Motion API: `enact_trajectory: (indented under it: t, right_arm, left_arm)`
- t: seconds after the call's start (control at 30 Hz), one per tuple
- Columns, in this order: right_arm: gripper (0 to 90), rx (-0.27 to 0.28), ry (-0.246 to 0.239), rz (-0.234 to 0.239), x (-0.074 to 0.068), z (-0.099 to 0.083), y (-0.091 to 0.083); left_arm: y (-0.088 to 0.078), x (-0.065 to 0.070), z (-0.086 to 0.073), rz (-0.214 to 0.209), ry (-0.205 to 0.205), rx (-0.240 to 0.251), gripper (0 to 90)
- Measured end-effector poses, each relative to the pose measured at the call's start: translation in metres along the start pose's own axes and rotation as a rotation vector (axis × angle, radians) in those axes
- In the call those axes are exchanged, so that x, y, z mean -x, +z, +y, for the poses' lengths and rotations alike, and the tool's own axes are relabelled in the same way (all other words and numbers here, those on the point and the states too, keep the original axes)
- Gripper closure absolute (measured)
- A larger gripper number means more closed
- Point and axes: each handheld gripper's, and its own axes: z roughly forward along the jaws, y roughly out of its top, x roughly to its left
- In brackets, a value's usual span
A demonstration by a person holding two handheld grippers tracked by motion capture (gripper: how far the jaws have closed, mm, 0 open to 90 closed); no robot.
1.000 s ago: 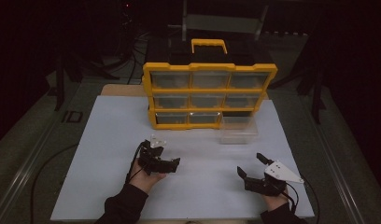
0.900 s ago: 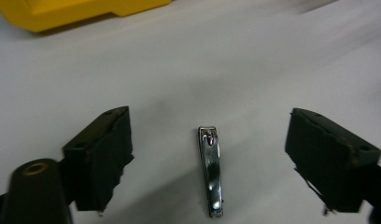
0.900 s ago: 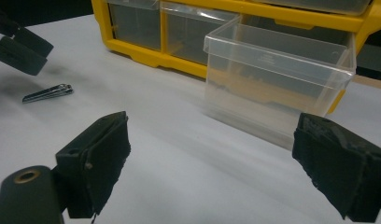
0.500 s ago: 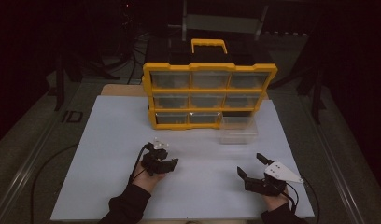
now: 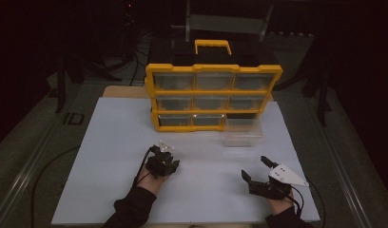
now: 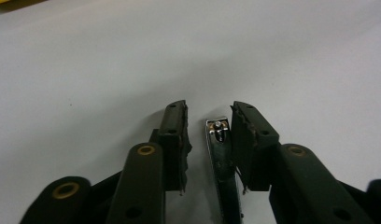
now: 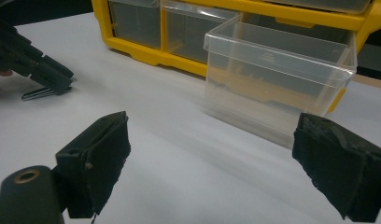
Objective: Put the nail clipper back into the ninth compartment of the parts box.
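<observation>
Left gripper (image 6: 208,128) closing around nail clipper (image 6: 220,154), not yet pinching, probably for lifting into clear drawer (image 7: 279,77); right gripper (image 7: 216,158) waiting wide open.

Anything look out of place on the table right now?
One clear plastic drawer sits out on the white table, in front of its empty bottom-right slot in the yellow organizer cabinet. A metal nail clipper lies between the left gripper's jaws, touching one, not clamped.
</observation>
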Motion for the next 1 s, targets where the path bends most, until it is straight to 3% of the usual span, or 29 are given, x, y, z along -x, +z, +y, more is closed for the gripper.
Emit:
enact_trajectory:
  t: [0.13,0.23,0.3,0.43,0.57,0.6,0.63,0.67,0.73,0.8,0.93,1.0]
  right_arm:
    - [10.9,-0.001,-0.002,-0.001,0.0,0.0,0.0]
    - [11.0,-0.005,0.001,-0.002,-0.001,0.0,0.001]
    - [11.0,-0.004,-0.005,-0.001,-0.002,0.0,0.001]
    - [11.0,-0.01,-0.001,0.001,-0.002,0.0,0.001]
    - [11.0,-0.005,-0.004,0.0,-0.001,0.0,0.001]
    - [11.0,-0.005,-0.004,0.0,-0.001,0.0,0.001]
    - [11.0,-0.004,-0.003,0.0,-0.001,0.0,0.001]
    - [11.0,-0.004,0.001,-0.002,-0.001,0.0,0.001]
    - [11.0,-0.004,0.002,-0.002,-0.001,0.0,0.001]
    - [11.0,-0.004,0.0,0.0,-0.001,0.0,0.001]
    - [11.0,-0.004,0.0,0.001,-0.001,0.0,0.002]
    - [11.0,-0.003,-0.005,0.001,-0.001,0.0,0.001]
  left_arm:
    - [0.001,0.007,0.005,0.04,0.056,-0.048,68.0]
    - [0.002,0.003,0.007,0.025,0.029,-0.062,70.6]
    - [0.001,-0.004,0.007,-0.001,0.0,-0.061,79.4]
    - [0.001,-0.006,0.008,-0.017,0.024,-0.07,79.7]
    - [0.0,-0.016,0.01,-0.089,0.022,-0.074,79.8]
    - [0.0,-0.016,0.01,-0.089,0.022,-0.074,79.8]
    - [-0.001,-0.021,0.012,-0.139,0.026,-0.091,79.8]
    - [-0.003,-0.021,0.013,-0.146,0.045,-0.098,79.9]
    - [-0.006,-0.019,0.016,-0.121,0.096,-0.099,79.9]
    - [-0.011,-0.019,0.019,-0.125,0.112,-0.097,79.9]
    - [-0.02,-0.021,0.025,-0.151,0.163,-0.096,79.9]
    - [-0.025,-0.022,0.028,-0.193,0.196,-0.085,79.8]
